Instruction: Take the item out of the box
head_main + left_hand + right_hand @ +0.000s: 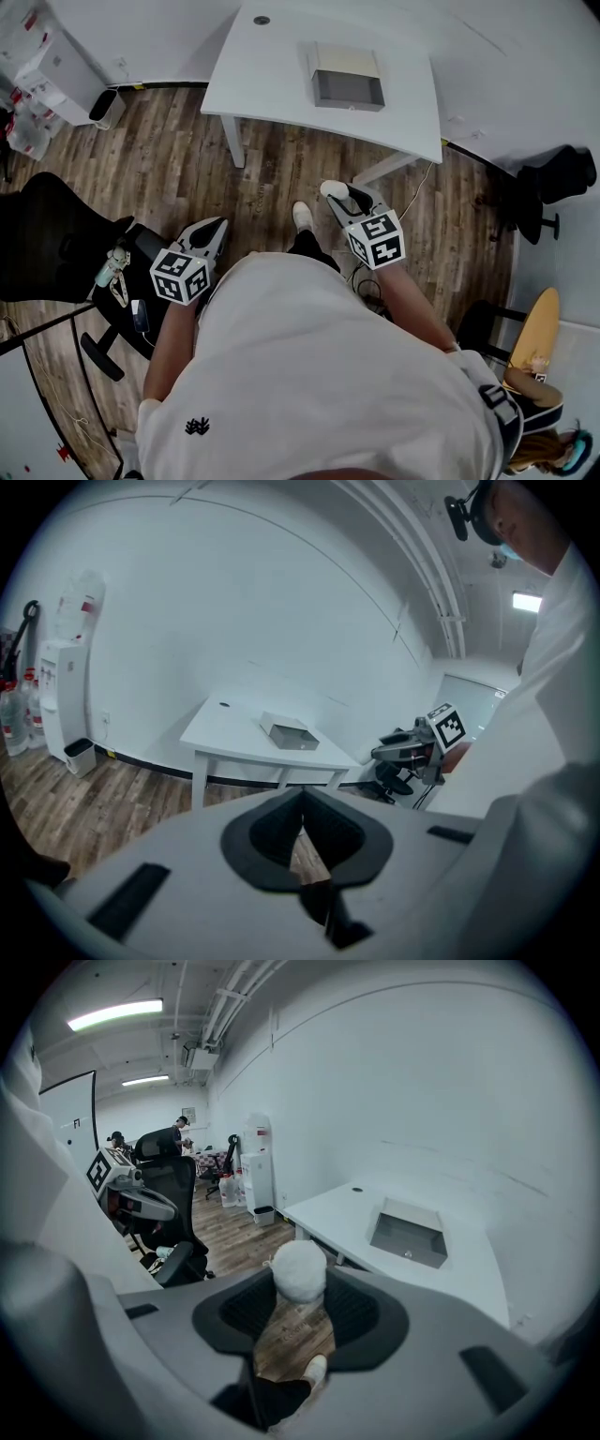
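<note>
The open grey box [347,77] sits on the white table [281,66], well ahead of both grippers; it also shows in the left gripper view [289,731] and the right gripper view [408,1232]. My right gripper [339,195] is held over the wooden floor, shut on a white fluffy ball [333,188]. That ball [298,1269] fills the tips of the right gripper [298,1283]. My left gripper [217,228] hangs at my left side, its tips meeting with nothing between them [302,803].
A black office chair [56,244] stands at my left with small things on its seat. A water dispenser [56,56] and a bin [108,105] stand by the far-left wall. Another black chair [553,178] is at the right. The person's shoe [302,216] is on the floor.
</note>
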A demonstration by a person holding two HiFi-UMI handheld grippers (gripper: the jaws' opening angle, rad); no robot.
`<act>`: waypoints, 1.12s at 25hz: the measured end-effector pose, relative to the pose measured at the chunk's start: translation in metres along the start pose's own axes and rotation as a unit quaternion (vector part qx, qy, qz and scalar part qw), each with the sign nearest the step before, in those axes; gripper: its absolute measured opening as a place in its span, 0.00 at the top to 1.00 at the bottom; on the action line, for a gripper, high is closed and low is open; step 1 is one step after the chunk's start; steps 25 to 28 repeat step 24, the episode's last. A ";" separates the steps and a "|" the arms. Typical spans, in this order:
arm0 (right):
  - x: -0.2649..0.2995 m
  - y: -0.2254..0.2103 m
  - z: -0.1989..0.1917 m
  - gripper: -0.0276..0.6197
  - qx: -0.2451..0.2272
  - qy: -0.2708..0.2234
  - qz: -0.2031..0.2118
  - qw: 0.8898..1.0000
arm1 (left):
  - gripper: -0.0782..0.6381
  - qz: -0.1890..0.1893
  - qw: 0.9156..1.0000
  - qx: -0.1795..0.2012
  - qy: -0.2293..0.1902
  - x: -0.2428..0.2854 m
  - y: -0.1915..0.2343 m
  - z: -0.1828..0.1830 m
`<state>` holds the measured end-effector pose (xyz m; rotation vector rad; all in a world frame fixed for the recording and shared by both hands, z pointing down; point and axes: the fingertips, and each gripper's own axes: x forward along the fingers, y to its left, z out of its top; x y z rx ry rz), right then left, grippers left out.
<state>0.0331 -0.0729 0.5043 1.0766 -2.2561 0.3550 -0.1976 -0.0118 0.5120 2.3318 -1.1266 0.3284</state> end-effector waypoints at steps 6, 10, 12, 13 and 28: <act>0.002 0.002 -0.002 0.71 0.001 0.002 0.004 1.000 | 0.88 0.000 1.000 0.000 0.003 0.000 0.000 -0.001; 0.003 0.003 -0.003 0.71 0.002 0.001 0.006 1.000 | 0.88 0.001 1.000 0.000 0.005 0.000 -0.001 -0.003; 0.003 0.003 -0.004 0.71 0.003 0.001 0.006 1.000 | 0.88 0.000 1.000 0.001 0.007 0.000 -0.002 -0.004; 0.003 0.003 -0.005 0.71 0.004 0.001 0.006 1.000 | 0.88 0.000 1.000 0.001 0.008 0.000 -0.002 -0.004; 0.010 -0.005 -0.003 0.71 0.004 0.001 0.008 1.000 | 0.88 0.002 1.000 0.001 0.009 0.003 -0.001 -0.001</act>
